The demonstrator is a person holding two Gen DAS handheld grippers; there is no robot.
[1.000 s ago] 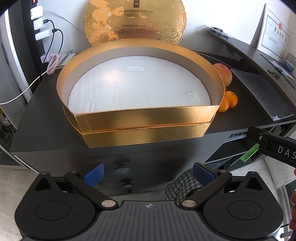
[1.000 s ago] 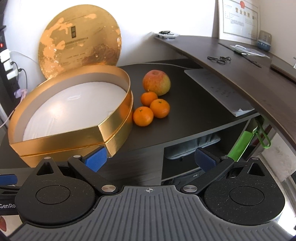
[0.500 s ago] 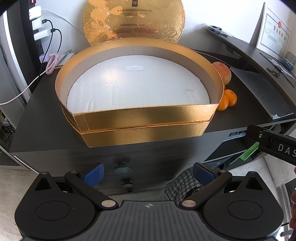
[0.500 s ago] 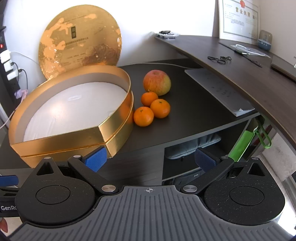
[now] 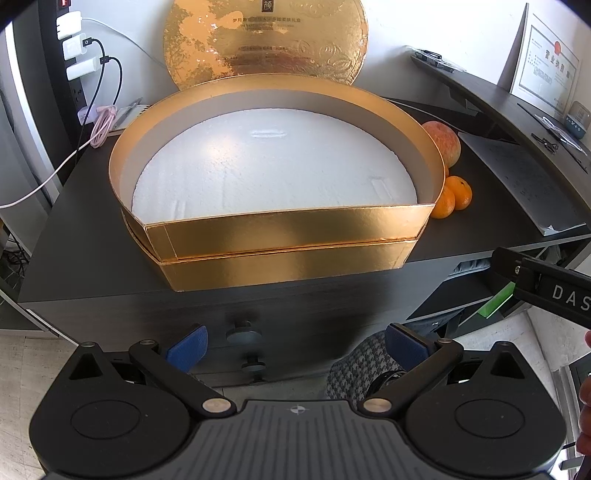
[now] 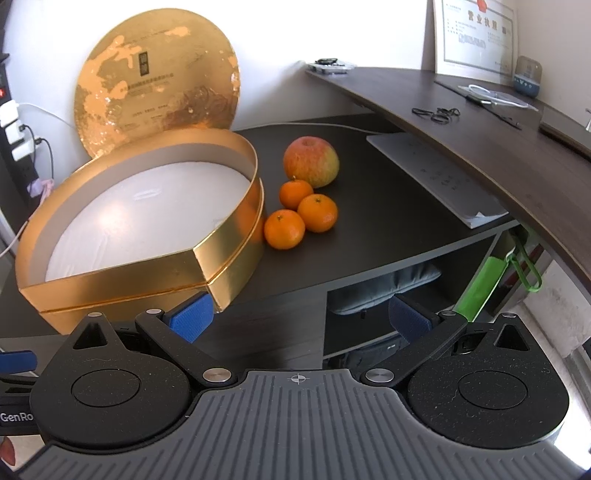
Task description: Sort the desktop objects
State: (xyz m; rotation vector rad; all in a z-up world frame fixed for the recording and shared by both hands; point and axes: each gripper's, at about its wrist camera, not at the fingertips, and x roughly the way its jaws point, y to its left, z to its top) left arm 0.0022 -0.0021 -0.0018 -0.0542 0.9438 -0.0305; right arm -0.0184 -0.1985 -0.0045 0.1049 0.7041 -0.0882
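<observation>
Nothing sorted yet: box (image 6: 122,225) empty, apple (image 6: 311,161) and oranges (image 6: 300,214) on the counter (image 6: 369,229); both grippers' fingers (image 5: 186,349) (image 6: 190,315) spread, empty.

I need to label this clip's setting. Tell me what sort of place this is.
Most likely a small office or reception desk. A framed certificate leans on the wall above a curved dark counter, a keyboard lies on the lower desk, and chargers sit in a power strip.

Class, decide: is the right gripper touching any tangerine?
Apart. In the right wrist view, the right gripper hangs open before the desk edge, with bare desktop before the nearest tangerine.
</observation>
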